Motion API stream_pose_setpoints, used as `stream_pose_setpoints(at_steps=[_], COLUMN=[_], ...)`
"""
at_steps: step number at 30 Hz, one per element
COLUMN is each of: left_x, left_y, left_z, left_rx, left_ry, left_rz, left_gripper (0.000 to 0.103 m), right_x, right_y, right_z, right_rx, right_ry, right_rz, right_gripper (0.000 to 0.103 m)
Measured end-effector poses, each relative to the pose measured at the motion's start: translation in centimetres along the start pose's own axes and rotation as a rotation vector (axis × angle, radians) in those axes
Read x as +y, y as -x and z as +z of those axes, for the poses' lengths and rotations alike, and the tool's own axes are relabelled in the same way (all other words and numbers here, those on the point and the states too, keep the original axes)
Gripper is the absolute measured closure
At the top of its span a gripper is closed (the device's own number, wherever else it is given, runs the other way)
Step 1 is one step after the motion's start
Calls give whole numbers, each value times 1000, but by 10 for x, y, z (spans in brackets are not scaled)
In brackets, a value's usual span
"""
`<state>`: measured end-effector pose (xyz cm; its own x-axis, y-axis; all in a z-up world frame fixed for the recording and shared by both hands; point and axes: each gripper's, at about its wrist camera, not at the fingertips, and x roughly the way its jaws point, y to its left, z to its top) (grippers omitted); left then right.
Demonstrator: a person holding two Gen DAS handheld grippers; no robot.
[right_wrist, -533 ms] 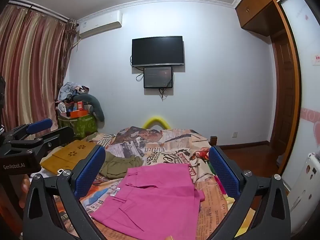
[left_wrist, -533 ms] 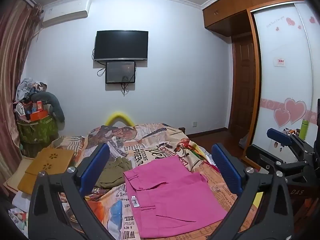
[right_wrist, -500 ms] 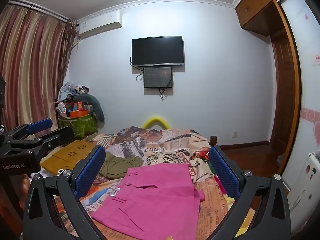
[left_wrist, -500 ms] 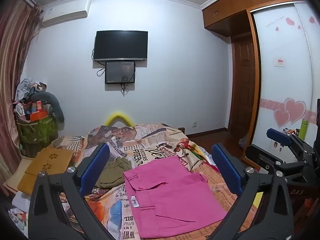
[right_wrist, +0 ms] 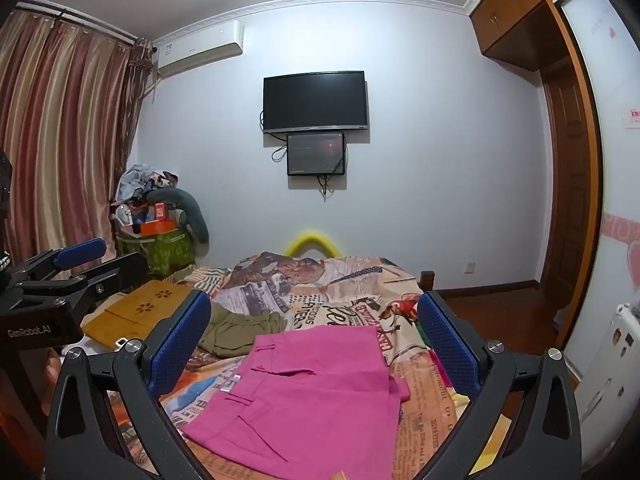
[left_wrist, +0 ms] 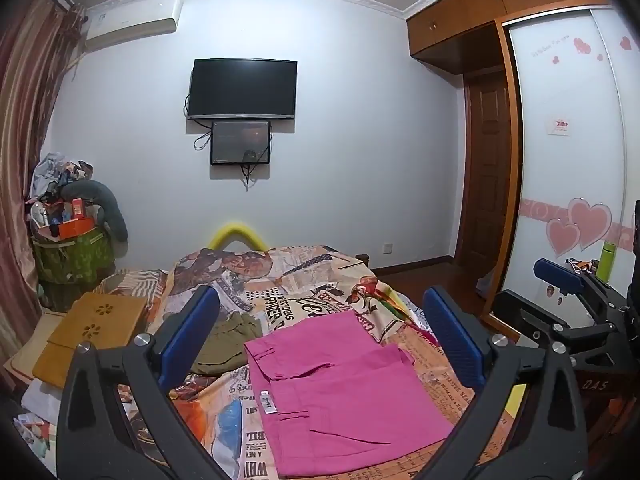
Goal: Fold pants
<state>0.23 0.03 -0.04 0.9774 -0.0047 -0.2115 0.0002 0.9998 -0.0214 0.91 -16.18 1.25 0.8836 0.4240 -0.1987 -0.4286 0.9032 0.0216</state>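
Pink pants (left_wrist: pixel 340 392) lie folded flat on the bed's newspaper-print cover (left_wrist: pixel 288 292); they also show in the right wrist view (right_wrist: pixel 312 392). My left gripper (left_wrist: pixel 320 336) hovers above the pants, open and empty. My right gripper (right_wrist: pixel 316 340) also hovers above them, open and empty. The right gripper shows at the right edge of the left wrist view (left_wrist: pixel 568 304), and the left gripper at the left edge of the right wrist view (right_wrist: pixel 64 276).
An olive garment (left_wrist: pixel 228 340) lies bunched left of the pants. A wooden lap desk (left_wrist: pixel 92 332) sits at the bed's left. A cluttered green bin (left_wrist: pixel 68 248) stands in the corner. A wardrobe (left_wrist: pixel 568 184) lines the right wall.
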Motion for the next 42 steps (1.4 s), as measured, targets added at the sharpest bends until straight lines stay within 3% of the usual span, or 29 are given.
stream_pose_setpoints(at_steps=[42], left_x=[3], left_y=[-3], left_z=[-1], left_rx=[16], left_ry=[6], left_rz=[-4], left_gripper=[0], right_x=[-4], right_y=[0], right_z=[-2], right_rx=[7], right_ry=[-9], right_rz=[-4], right_gripper=[0])
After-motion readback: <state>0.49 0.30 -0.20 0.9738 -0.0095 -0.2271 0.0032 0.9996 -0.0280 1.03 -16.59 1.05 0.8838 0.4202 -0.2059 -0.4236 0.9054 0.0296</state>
